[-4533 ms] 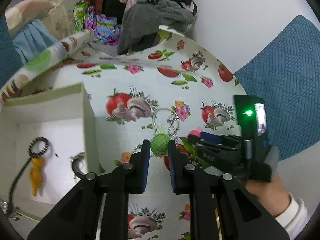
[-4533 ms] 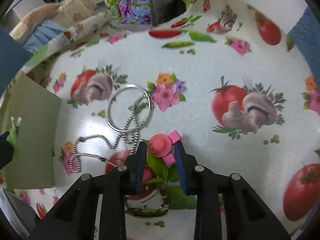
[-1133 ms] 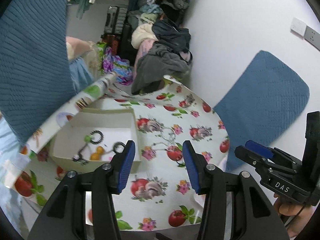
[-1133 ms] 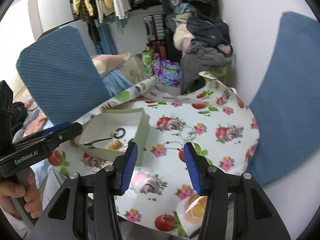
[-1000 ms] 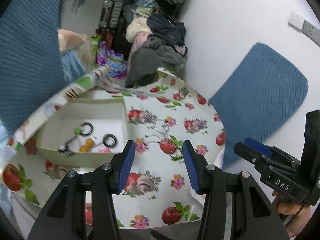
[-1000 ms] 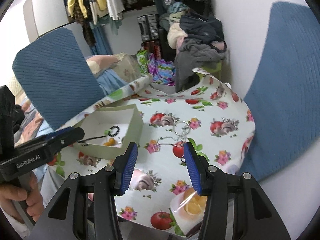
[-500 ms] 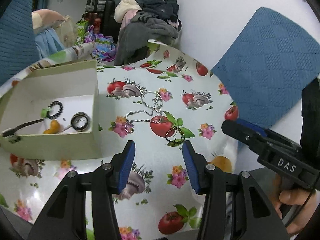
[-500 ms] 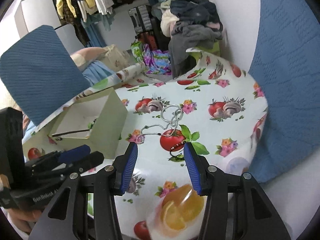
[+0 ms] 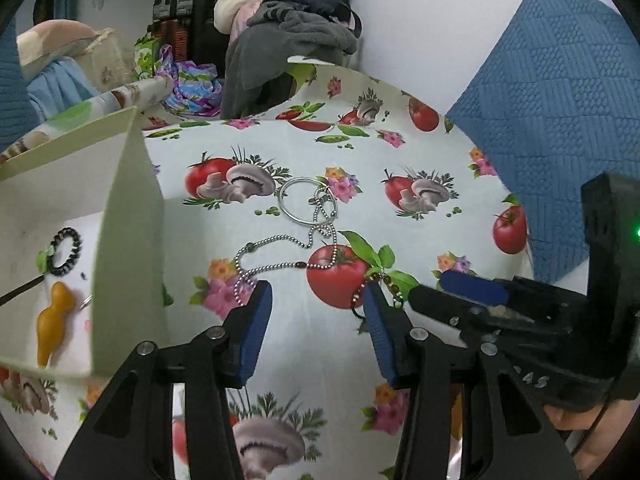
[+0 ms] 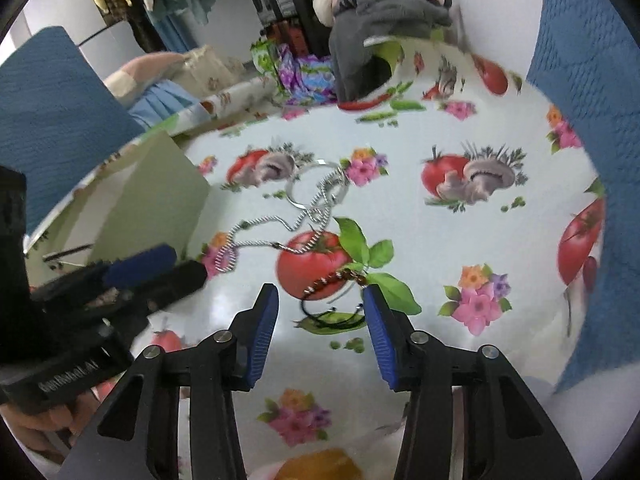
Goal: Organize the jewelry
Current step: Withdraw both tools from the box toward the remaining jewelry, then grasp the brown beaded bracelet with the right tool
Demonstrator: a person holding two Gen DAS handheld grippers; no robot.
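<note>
A silver ring [image 9: 307, 207] and a silver ball chain [image 9: 276, 266] lie on the flowered tablecloth; both also show in the right wrist view, the ring [image 10: 316, 186] and the chain [image 10: 260, 236]. A dark beaded bracelet [image 10: 334, 300] lies just ahead of my right gripper [image 10: 320, 312], which is open and empty. My left gripper [image 9: 316, 316] is open and empty, low over the cloth near the chain. The pale green box [image 9: 128, 240] at left holds a black bead ring [image 9: 64, 246] and an orange piece [image 9: 54, 320].
The right gripper's body [image 9: 520, 312] sits close on the right of the left one. Blue chair backs [image 9: 560, 120] stand at the table's right edge. Clothes [image 9: 288, 32] are piled behind the table. An orange object [image 10: 320, 466] lies at the near edge.
Both grippers have come down from high above the table to just over the cloth near the chain and bracelet. Earlier each was shut on a small item; both are now open.
</note>
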